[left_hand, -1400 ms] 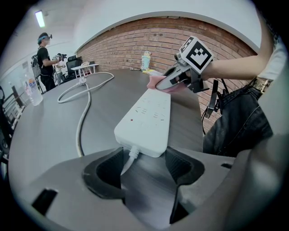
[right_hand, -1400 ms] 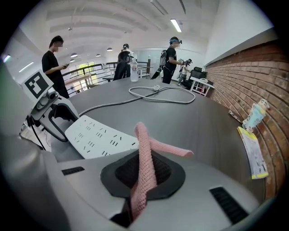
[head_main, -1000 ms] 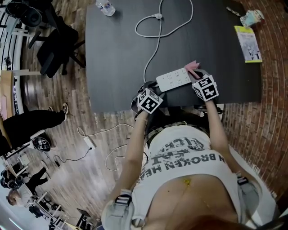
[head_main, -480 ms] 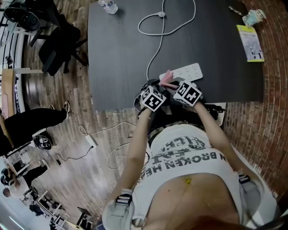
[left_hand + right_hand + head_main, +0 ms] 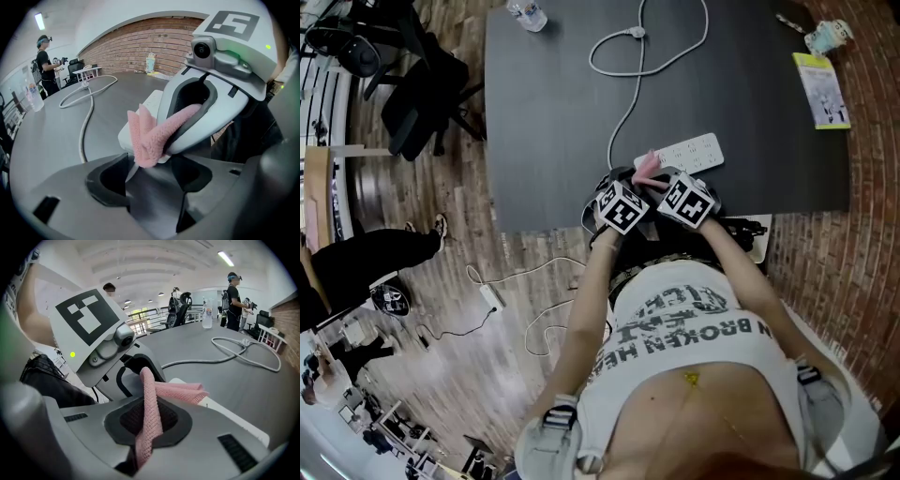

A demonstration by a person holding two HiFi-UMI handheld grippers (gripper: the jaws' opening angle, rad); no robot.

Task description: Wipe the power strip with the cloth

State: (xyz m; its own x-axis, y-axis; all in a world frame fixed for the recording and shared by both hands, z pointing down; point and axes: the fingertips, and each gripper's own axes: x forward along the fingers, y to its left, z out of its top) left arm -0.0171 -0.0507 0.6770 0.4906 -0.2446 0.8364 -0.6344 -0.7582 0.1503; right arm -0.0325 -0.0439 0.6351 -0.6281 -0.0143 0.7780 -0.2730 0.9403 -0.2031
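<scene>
While the right gripper (image 5: 149, 430) clamps the pink cloth (image 5: 151, 404) onto the power strip's (image 5: 691, 152) cable end near the table's (image 5: 553, 112) near edge, the left gripper (image 5: 150, 180) gapes beside it, seemingly empty; a brick wall (image 5: 140, 42) runs behind.

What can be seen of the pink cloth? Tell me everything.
The cloth is pink and soft-looking, with a knitted, waffle-like texture. It is bunched into folds, not spread flat. The right gripper is shut on it: one end trails back through the jaws and the folded free end sticks out in front. That end sits on or just above one end of the white power strip, close in front of the left gripper, whose jaws stand apart.
</scene>
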